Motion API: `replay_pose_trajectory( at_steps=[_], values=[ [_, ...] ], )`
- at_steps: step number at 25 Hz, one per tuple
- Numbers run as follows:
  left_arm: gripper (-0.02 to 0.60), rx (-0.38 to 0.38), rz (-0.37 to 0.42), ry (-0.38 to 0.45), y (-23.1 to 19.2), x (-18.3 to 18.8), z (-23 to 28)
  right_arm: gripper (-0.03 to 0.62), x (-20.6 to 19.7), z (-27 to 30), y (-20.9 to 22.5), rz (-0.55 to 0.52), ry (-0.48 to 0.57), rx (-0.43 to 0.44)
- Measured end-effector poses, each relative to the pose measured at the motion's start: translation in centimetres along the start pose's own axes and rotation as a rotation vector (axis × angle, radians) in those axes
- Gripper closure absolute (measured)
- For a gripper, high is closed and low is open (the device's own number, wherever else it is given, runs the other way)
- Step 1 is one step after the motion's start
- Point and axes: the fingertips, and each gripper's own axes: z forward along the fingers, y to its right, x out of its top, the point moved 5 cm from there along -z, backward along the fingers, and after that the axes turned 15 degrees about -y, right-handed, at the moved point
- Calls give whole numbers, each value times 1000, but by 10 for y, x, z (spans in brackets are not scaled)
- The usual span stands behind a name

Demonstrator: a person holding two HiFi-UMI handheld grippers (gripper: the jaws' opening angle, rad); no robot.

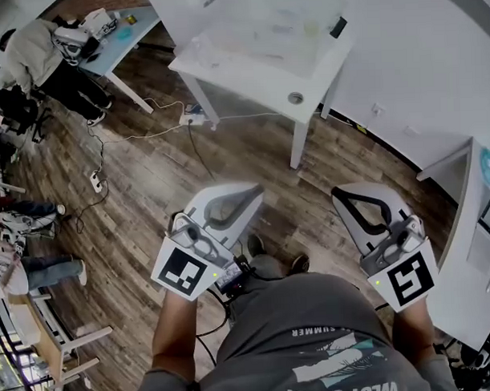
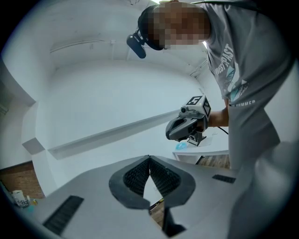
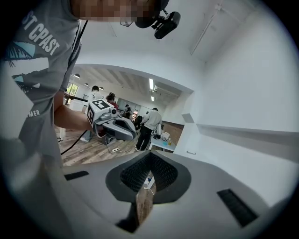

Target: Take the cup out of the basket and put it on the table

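Note:
Neither a cup nor a basket can be made out in any view; the top of the white table (image 1: 225, 71) ahead is washed out by glare. My left gripper (image 1: 254, 192) hangs over the wooden floor close to my body, jaws shut with the tips touching and nothing between them (image 2: 149, 159). My right gripper (image 1: 341, 195) is level with it on the right, also shut and empty (image 3: 150, 156). Each gripper view looks sideways at the other gripper (image 2: 187, 125) (image 3: 114, 125).
A power strip (image 1: 192, 118) and cables (image 1: 138, 134) lie on the floor by the table legs. A second table (image 1: 119, 43) with a person (image 1: 35, 50) beside it is far left. A white counter (image 1: 471, 247) stands close on my right.

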Motion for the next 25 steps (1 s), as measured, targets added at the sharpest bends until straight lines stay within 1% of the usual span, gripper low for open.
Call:
replay_pose_trajectory(
  at_steps=[3, 5, 9, 13, 18, 22, 25],
  values=[
    [572, -6, 8, 6, -12, -7, -4, 583, 6, 10, 0, 34, 4, -20],
    [572, -3, 40, -4, -21, -12, -4, 583, 9, 16, 1, 44, 15, -39],
    [572, 12, 175, -40, -39, -23, 0, 572, 17, 37, 7, -30, 24, -96],
    [572, 12, 245, -34, -64, -34, 3, 571, 31, 63, 12, -118, 12, -165],
    [572, 1, 268, 5, -99, -47, -2, 571, 51, 95, 15, -183, -22, -223],
    [572, -14, 268, 33, -122, -54, 0, 571, 59, 115, 24, -189, -49, -250],
    [572, -23, 270, 35, -135, -59, 7, 571, 59, 125, 37, -172, -66, -261]
  ],
)
